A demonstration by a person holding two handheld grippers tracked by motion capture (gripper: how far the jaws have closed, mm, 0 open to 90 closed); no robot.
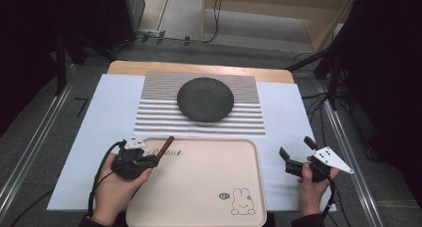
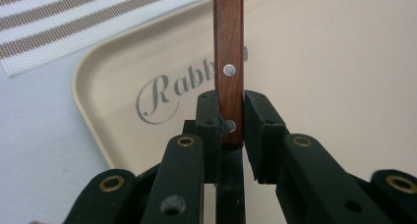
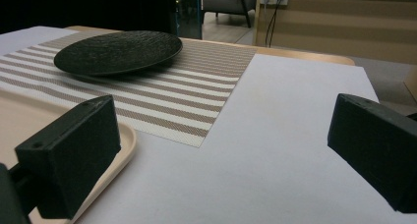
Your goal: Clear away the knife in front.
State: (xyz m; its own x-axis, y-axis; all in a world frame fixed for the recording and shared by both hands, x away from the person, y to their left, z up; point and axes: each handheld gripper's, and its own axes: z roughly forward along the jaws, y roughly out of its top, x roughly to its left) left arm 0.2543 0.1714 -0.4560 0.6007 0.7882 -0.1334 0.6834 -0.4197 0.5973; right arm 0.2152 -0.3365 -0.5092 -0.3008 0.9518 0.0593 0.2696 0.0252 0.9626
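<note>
A: Left tool [image 1: 158, 160], status?
B: Clamped on a brown wooden handle with two silver rivets [image 2: 228, 62]. In the left gripper view the pads press its lower end from both sides; the handle stands out beyond the jaws.
A: Where is the handle?
B: Over the near-left corner of the beige plastic tray with the rabbit print [image 1: 209, 187], by the grey lettering. High view shows it slanting up-right toward the brown-and-white striped placemat [image 1: 199, 120].
A: Right tool [image 1: 296, 151]?
B: Jaws wide apart, nothing between them, held over the white table [image 1: 293, 112] covering right of the tray.
A: Other items?
B: A round black textured plate [image 1: 205, 99] sits on the placemat.
</note>
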